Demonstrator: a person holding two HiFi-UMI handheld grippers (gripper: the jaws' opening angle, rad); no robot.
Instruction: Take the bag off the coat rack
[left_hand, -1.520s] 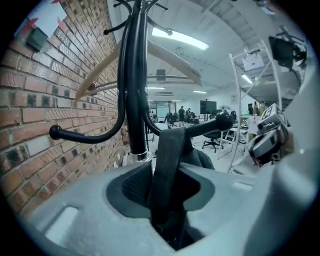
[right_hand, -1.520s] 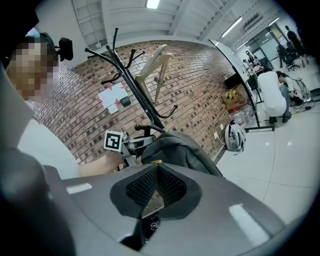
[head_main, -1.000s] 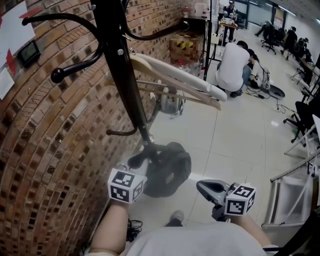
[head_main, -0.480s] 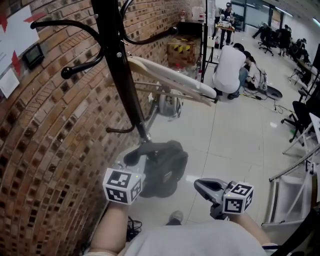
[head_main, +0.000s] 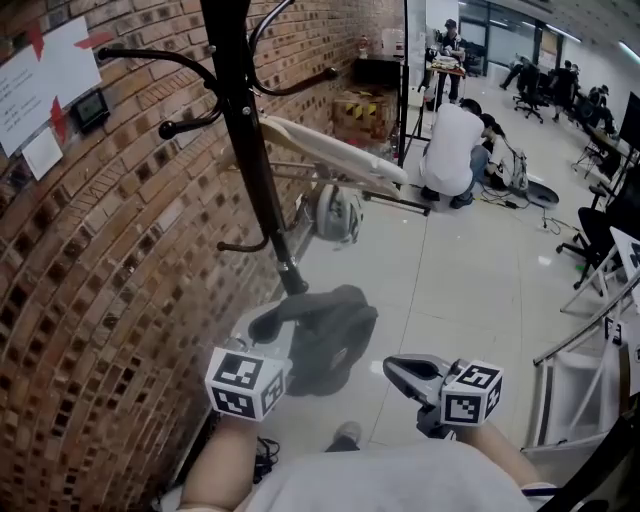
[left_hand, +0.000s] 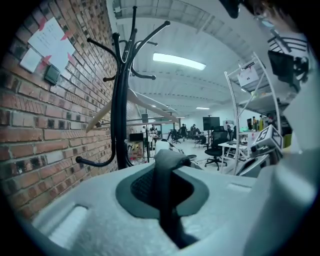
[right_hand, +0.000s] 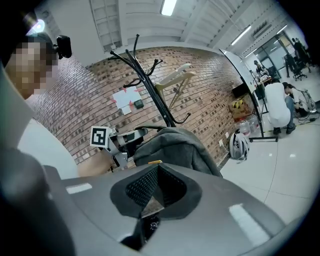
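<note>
The black coat rack (head_main: 240, 130) stands by the brick wall; it also shows in the left gripper view (left_hand: 120, 110). A dark grey bag (head_main: 330, 335) hangs below its hooks, just in front of the pole's foot. My left gripper (head_main: 268, 335) is shut on the bag's strap (left_hand: 167, 170), which runs up between its jaws. My right gripper (head_main: 392, 366) hovers to the right of the bag, apart from it, jaws shut with nothing in them. From the right gripper view the bag (right_hand: 175, 145) hangs beside the left gripper (right_hand: 125, 137).
The brick wall (head_main: 90, 280) runs along the left. A pale wooden hanger (head_main: 330, 150) hangs on the rack. A backpack (head_main: 335, 212) lies on the floor behind it. A person (head_main: 450, 140) crouches further back. A white frame (head_main: 590, 370) stands at the right.
The bag and the left gripper have drawn slightly back from the rack's pole. The view has tipped up a little. The right gripper has barely moved.
</note>
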